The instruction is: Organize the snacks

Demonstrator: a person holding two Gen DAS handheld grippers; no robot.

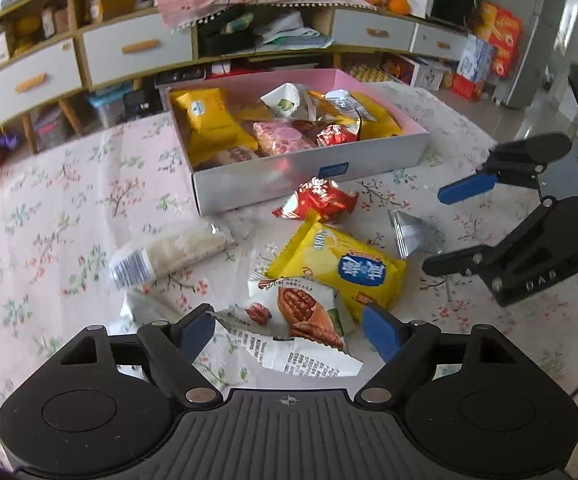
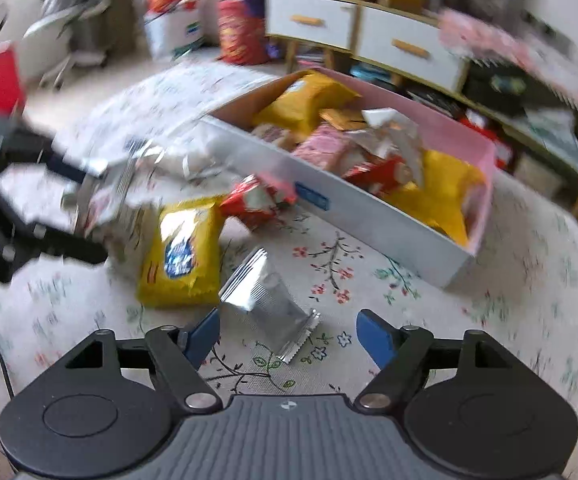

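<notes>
Silver packet (image 2: 267,306) flat on tablecloth, long axis diagonal, crimped end toward spread right hand-held gripper (image 2: 287,338).

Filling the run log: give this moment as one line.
left gripper: open over walnut pack | right gripper: open over silver pack | box: part filled

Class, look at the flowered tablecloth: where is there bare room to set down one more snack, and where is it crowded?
Bare cloth lies left of the box, beyond the clear rice-cake packet, and to the right of the silver packet, below the box's long white wall. It is crowded in front of the box: red packet, yellow packet, walnut packet.
</notes>
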